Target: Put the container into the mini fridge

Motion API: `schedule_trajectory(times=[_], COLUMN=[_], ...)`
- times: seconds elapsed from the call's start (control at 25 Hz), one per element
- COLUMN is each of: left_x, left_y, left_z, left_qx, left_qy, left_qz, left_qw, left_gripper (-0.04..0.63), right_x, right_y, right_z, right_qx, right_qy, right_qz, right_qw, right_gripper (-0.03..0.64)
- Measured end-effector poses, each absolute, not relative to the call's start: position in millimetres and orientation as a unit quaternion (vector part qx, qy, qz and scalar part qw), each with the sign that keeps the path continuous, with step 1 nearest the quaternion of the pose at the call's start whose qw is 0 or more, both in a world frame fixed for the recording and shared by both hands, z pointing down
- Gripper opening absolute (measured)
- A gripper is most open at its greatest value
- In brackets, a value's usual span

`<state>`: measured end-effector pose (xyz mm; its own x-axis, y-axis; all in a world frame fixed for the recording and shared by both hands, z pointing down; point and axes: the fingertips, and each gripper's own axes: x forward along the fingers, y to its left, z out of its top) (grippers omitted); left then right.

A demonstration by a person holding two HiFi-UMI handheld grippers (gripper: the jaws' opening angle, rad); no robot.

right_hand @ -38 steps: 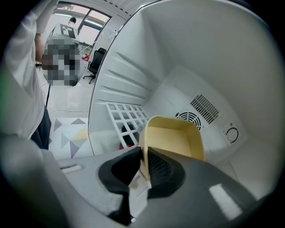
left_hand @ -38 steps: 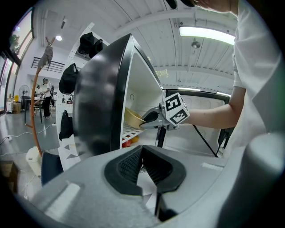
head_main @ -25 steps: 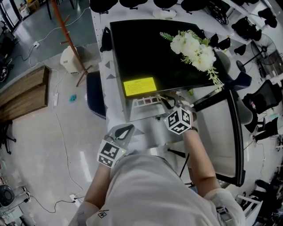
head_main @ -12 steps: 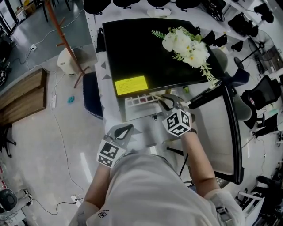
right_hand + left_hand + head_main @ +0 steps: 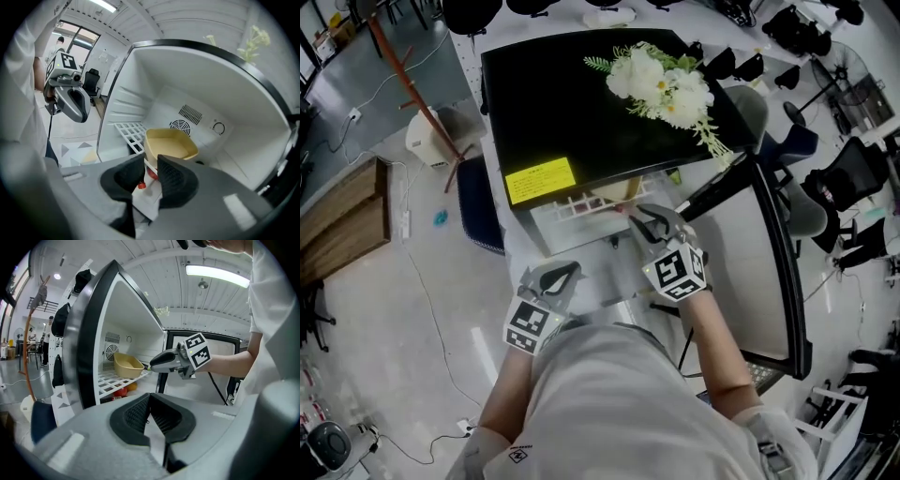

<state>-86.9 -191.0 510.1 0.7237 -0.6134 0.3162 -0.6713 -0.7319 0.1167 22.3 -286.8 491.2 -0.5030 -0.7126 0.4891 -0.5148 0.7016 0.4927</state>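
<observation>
1. Fingers [image 5: 176, 180] of right gripper [image 5: 151, 164] were apart, gripping nothing, at the shelf [image 5: 126, 131] edge.
2. Container [image 5: 171, 143] sat upright on that wire shelf inside fridge [image 5: 154, 79], just beyond the right fingers.
3. Left gripper [image 5: 149, 397] fingers were clenched together, empty, outside fridge.
4. Door [image 5: 750, 272] stood open.

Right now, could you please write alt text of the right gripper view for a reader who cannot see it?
A yellow container sits on the white wire shelf inside the open mini fridge. The right gripper is just in front of it, jaws apart and empty; the left gripper hangs outside at upper left.
</observation>
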Motion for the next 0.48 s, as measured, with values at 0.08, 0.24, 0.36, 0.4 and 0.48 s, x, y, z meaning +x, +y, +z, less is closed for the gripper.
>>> schedule_trajectory(times=[0.08, 0.24, 0.36, 0.4, 0.48], left_x=[-80.6, -66.3, -53.9, -50.1, -43.1], left_y=[-191.9, -194.4, -197.2, -197.8, -198.5], left_z=[508.5, 505.4, 501.4, 500.1, 497.5], left_qx=[0.923, 0.928, 0.933, 0.934, 0.938], left_qy=[-0.345, -0.333, -0.322, -0.318, -0.310], left_qz=[0.129, 0.125, 0.120, 0.118, 0.115], left_qw=[0.113, 0.113, 0.110, 0.110, 0.108], left_gripper=[0.009, 0.009, 0.009, 0.009, 0.009], right_x=[29.7, 47.1, 56.9, 60.5, 67.0], right_y=[-279.1, -263.0, -251.0, -246.8, -238.6], right_z=[488.0, 480.1, 474.9, 473.2, 470.4], right_qx=[0.369, 0.392, 0.402, 0.406, 0.416], right_qy=[-0.856, -0.858, -0.864, -0.865, -0.866], right_qz=[-0.136, -0.116, -0.097, -0.090, -0.074], right_qw=[0.336, 0.311, 0.287, 0.280, 0.266], right_gripper=[0.082, 0.051, 0.016, 0.006, 0.005])
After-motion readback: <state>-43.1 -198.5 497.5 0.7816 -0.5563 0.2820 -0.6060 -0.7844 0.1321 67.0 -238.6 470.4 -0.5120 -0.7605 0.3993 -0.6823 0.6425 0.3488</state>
